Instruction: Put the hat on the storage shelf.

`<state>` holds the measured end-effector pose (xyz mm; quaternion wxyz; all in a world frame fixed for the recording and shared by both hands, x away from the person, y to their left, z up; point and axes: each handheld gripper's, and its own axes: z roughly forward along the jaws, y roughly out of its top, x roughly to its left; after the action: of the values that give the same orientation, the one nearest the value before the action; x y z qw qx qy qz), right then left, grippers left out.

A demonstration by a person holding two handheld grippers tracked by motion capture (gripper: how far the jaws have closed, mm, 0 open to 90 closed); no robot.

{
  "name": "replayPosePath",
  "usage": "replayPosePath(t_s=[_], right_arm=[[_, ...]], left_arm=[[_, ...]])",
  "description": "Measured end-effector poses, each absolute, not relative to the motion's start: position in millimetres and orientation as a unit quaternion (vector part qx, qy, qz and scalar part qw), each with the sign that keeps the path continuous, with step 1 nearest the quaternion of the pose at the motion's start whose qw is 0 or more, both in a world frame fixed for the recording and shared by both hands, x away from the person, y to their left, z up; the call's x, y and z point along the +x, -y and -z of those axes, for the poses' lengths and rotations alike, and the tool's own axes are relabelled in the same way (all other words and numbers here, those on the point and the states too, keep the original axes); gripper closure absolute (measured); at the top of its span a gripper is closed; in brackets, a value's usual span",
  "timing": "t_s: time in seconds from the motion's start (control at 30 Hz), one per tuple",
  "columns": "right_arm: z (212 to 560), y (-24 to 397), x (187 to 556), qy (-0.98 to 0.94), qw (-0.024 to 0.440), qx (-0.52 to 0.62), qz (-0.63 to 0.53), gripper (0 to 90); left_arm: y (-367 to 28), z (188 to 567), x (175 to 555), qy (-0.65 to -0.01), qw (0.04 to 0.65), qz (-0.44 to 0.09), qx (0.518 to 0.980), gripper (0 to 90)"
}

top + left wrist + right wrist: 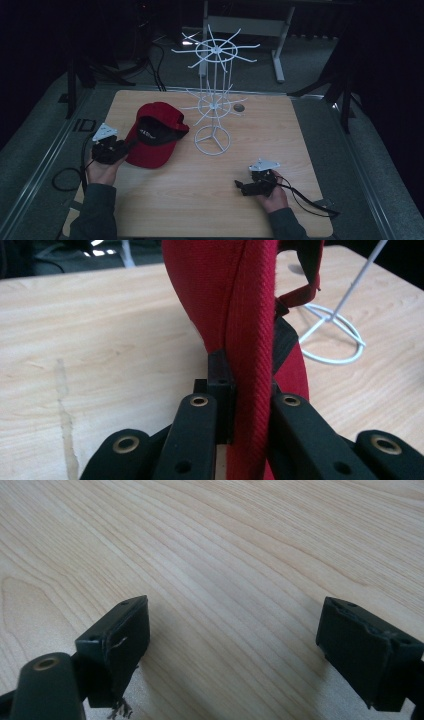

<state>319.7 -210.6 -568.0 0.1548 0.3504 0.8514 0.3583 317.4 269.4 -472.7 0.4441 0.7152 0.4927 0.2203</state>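
Note:
A red cap [155,135] with a black lining lies on the left part of the wooden table [215,200], its near side tipped up. My left gripper [125,147] is shut on the cap's brim at its left edge. In the left gripper view the red brim [250,340] stands on edge, pinched between the two black jaws. A white wire rack [214,95] with radial hooks stands just right of the cap. My right gripper [240,186] rests low over the bare table at the right front, jaws wide apart in the right gripper view [232,640], with nothing between them.
A small dark round object [239,107] lies on the table behind the rack's ring base [212,141]. Cables trail from both grippers off the table's sides. A desk frame [250,25] stands on the floor beyond the far edge.

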Motion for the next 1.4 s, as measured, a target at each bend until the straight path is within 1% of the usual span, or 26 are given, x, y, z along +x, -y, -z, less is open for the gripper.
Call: replayPosePath(t_s=[0.2,0.63,1.4], right_arm=[[568.0,210.6,319.8,-0.851,0.155,0.35,-0.359,13.6],[568.0,210.5,319.7,-0.851,0.155,0.351,-0.359,13.7],[567.9,210.5,319.7,-0.851,0.155,0.351,-0.359,13.6]], left_arm=[[-265.4,464.0,314.8,-0.483,0.451,-0.254,0.707,86.1],[-262.5,450.4,317.3,-0.481,0.46,-0.267,0.697,86.1],[-255.6,428.9,320.1,-0.478,0.49,-0.3,0.664,86.2]])
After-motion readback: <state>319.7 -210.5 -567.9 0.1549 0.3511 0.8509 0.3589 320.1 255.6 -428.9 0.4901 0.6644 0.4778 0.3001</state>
